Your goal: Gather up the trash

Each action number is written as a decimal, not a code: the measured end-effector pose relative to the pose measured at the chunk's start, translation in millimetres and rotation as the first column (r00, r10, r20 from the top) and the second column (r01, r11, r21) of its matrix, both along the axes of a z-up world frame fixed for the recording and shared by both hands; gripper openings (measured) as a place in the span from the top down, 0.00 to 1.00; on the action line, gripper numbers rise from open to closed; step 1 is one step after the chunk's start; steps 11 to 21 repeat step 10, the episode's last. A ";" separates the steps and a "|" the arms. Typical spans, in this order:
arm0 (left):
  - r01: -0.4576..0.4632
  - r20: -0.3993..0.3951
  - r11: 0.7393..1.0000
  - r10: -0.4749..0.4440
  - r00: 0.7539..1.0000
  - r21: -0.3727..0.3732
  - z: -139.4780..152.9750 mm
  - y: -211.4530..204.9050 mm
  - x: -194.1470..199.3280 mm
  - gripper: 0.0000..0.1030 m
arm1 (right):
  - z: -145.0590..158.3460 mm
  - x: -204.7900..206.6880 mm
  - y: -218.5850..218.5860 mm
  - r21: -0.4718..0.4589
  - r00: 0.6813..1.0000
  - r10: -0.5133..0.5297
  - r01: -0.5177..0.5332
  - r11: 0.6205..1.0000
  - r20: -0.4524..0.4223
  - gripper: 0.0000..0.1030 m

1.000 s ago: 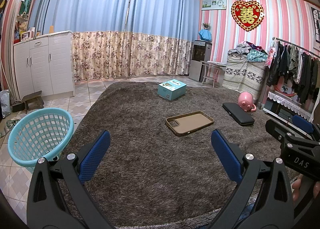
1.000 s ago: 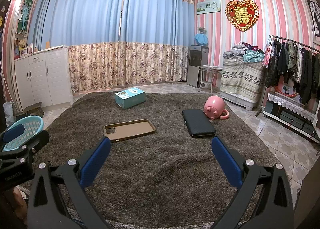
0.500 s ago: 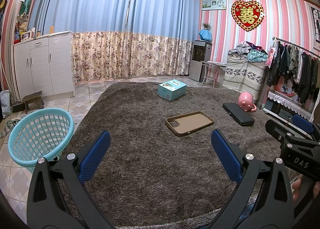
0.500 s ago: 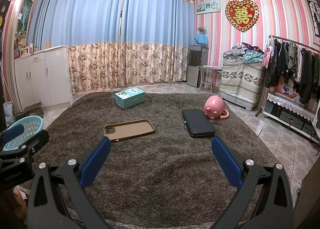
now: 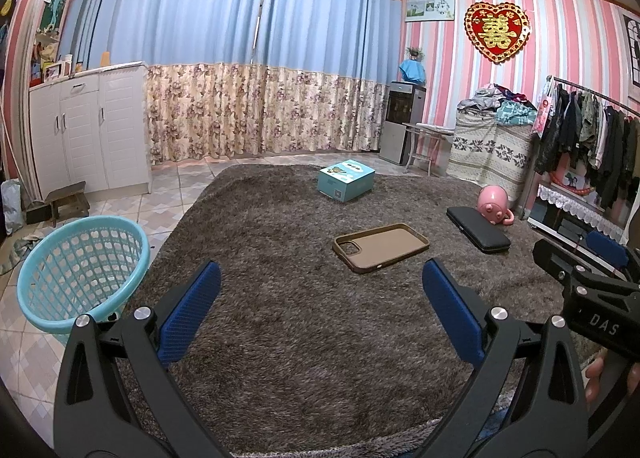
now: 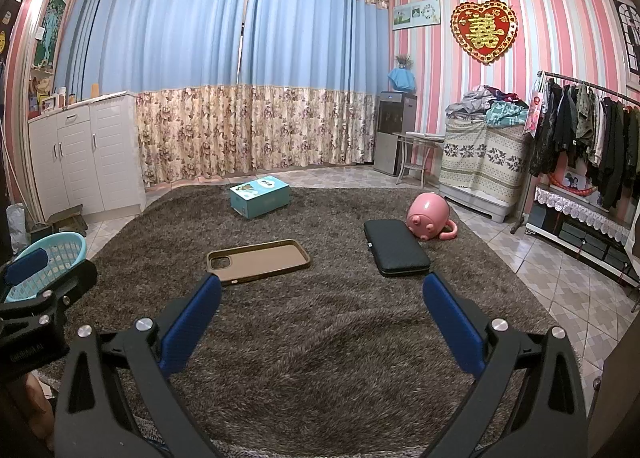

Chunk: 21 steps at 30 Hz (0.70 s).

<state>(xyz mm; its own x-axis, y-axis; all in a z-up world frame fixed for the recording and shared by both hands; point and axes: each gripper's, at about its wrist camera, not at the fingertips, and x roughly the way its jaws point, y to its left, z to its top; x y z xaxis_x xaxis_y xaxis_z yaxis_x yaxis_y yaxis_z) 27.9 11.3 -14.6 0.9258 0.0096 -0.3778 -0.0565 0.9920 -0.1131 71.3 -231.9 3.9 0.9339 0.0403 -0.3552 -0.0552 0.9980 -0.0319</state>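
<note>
basket (image 5: pixel 80 270): left of left gripper (image 5: pixel 320 290), off rug (image 5: pixel 300 338) edge | left gripper: jaws spread, empty | phone case (image 5: pixel 380 246): ahead, flat on rug | right gripper (image 6: pixel 322 298): jaws spread, empty | black case (image 6: pixel 396 246): ahead-right, beside pink mug (image 6: pixel 430 214) near rug edge

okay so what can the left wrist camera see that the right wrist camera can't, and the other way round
Only the left wrist view shows the whole blue basket on the tiles and the right gripper's body at its right edge.

Only the right wrist view shows the tiled floor right of the rug and the left gripper's body at its left edge.

Both show the brown phone case, black case, pink pig toy, teal box and shaggy rug.
</note>
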 end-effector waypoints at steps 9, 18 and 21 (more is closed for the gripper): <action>-0.001 0.000 1.000 0.001 1.000 0.000 -0.7 3.2 0.8 0.05 | -0.4 -0.2 0.2 0.001 1.000 0.000 0.000 1.000 -0.001 0.04; -0.001 -0.001 1.000 0.001 1.000 0.001 -0.5 1.5 0.4 0.05 | -0.8 0.0 0.2 0.000 1.000 -0.001 0.001 1.000 -0.002 0.04; -0.001 -0.001 1.000 0.001 1.000 0.001 -0.5 1.5 0.4 0.05 | -0.8 0.0 0.2 0.000 1.000 -0.001 0.001 1.000 -0.002 0.04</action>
